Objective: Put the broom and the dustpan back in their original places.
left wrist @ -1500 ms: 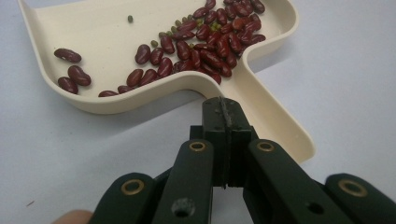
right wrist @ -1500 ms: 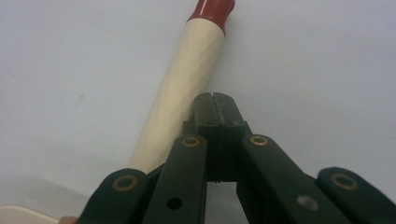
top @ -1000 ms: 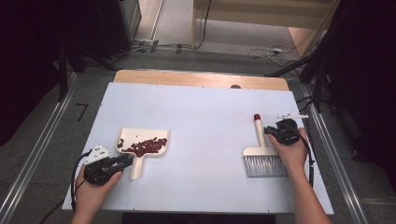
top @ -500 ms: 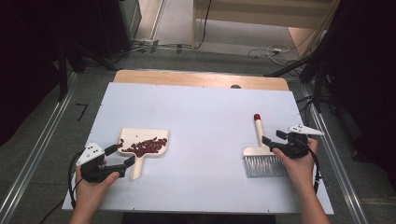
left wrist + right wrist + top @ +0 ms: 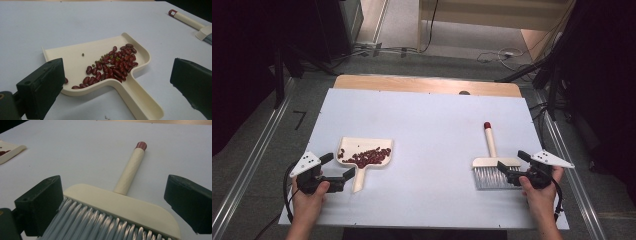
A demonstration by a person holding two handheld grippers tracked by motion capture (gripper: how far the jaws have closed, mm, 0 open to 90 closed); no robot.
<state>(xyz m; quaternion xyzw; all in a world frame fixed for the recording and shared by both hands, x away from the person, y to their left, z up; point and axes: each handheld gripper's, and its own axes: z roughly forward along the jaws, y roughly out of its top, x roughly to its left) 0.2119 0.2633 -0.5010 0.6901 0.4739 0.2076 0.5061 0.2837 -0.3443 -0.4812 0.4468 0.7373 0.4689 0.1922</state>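
Both tongs just opened: dustpan (image 5: 364, 159) beside left (image 5: 337, 170), brush (image 5: 494, 165) beside right (image 5: 515, 168).

Illumination is even and overhead on the white table (image 5: 432, 125), bright without harsh glare; surrounding floor and room edges fall into deep shadow. Shadows under objects are soft and short. Both gripper views are soft, with near black jaws out of focus. Slight graininess throughout.

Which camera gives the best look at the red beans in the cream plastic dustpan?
The left gripper view: the red beans lie close up in the cream plastic dustpan, each one distinct. The high view shows them as a small dark-red cluster. The right gripper view catches a few at its left edge.
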